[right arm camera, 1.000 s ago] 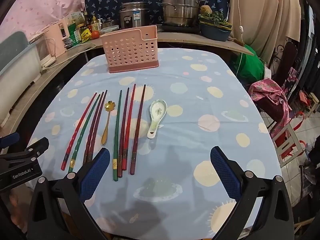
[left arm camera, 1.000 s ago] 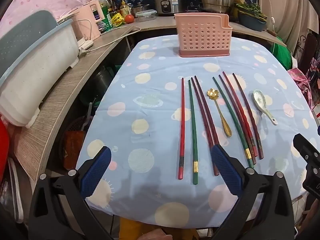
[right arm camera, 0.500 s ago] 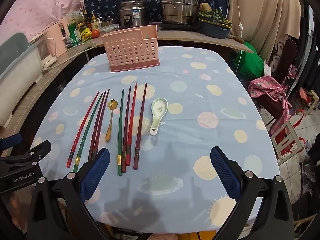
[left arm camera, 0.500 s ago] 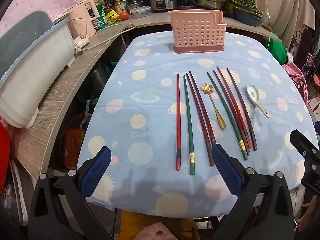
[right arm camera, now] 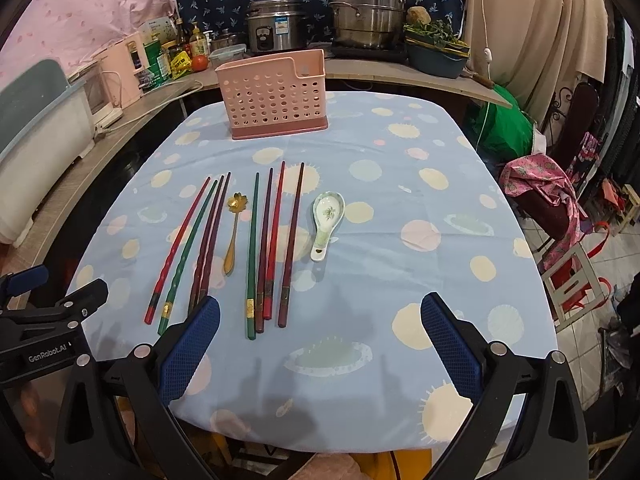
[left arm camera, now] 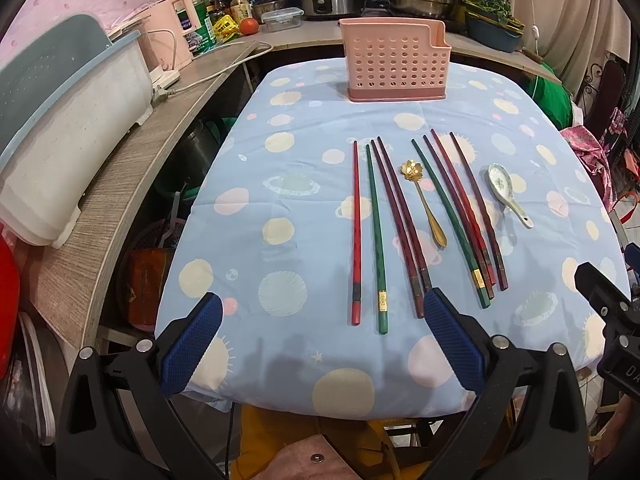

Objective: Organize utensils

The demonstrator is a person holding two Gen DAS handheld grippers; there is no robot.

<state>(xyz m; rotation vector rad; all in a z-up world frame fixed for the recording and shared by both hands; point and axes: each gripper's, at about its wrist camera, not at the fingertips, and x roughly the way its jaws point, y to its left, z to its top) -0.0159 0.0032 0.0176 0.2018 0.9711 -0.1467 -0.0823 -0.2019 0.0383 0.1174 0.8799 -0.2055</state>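
**A:** We hold the left gripper (left arm camera: 318, 318) over the near edge of the table, jaws spread wide and empty, blue pads (left arm camera: 192, 344) clear of everything. The right gripper (right arm camera: 320, 322) hangs the same way, wide apart, nothing between its fingers.

**B:** And just beyond our fingers?

**A:** The utensils, laid out in a row on the blue spotted tablecloth (left arm camera: 280, 184). From the left wrist view: a red chopstick (left arm camera: 355, 232), a green chopstick (left arm camera: 376, 240) beside it, then two dark maroon chopsticks (left arm camera: 400, 224) lying close together. Their near ends sit just ahead of our left gripper's right finger.

**B:** Then the spoons?

**A:** A gold spoon (left arm camera: 425, 200) with a flower-shaped bowl lies in the middle of the row. To its right we see four more chopsticks (left arm camera: 460, 216), one green, the rest red or maroon, their near ends bunched together. At the far right lies a white ceramic soup spoon (left arm camera: 507, 193), bowl up, apart from the chopsticks.

**B:** And the holder?

**A:** The pink perforated utensil basket (right arm camera: 272, 96) stands upright at the far end of the table, well apart from the row; we cannot see inside it. Behind it, a counter carries a rice cooker (right arm camera: 274, 26) and a steel steamer pot (right arm camera: 366, 10).
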